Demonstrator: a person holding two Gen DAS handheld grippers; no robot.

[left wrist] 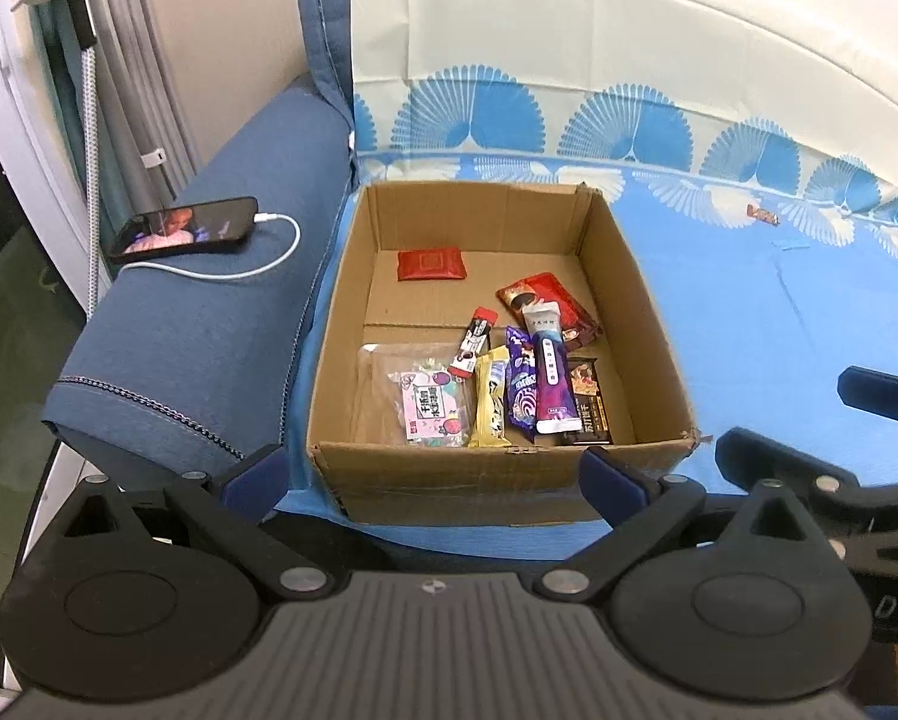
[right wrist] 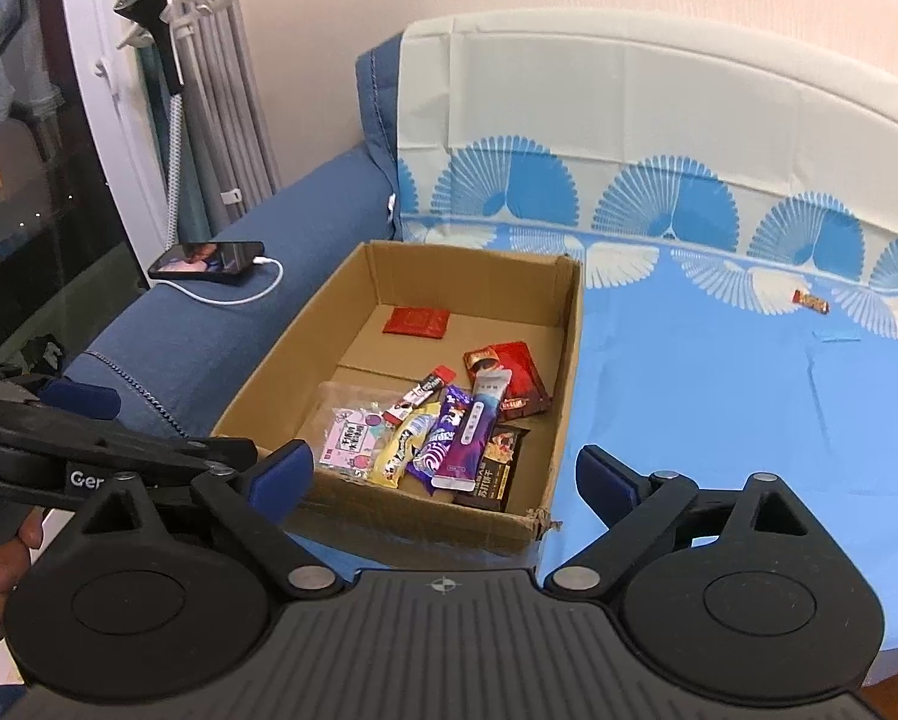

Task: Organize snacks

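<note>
An open cardboard box (left wrist: 635, 300) (right wrist: 569, 360) sits on a blue sheet. It holds several snack packets: a red sachet (left wrist: 431, 266) (right wrist: 416, 321), a purple tube packet (left wrist: 550, 378) (right wrist: 472, 435), a yellow bar (left wrist: 491, 402) (right wrist: 402, 450) and a clear bag of pink sweets (left wrist: 413, 399) (right wrist: 350, 432). One small red candy (left wrist: 762, 215) (right wrist: 810, 302) lies loose on the sheet, far right of the box. My left gripper (left wrist: 434, 480) is open and empty at the box's near edge. My right gripper (right wrist: 443, 477) is open and empty over the box's near right corner.
A phone (left wrist: 185, 231) (right wrist: 209, 261) on a white charging cable lies on the blue sofa arm (left wrist: 209, 324) left of the box. A white lamp stand and curtains stand at the far left. The patterned blue sheet (right wrist: 719, 408) stretches to the right.
</note>
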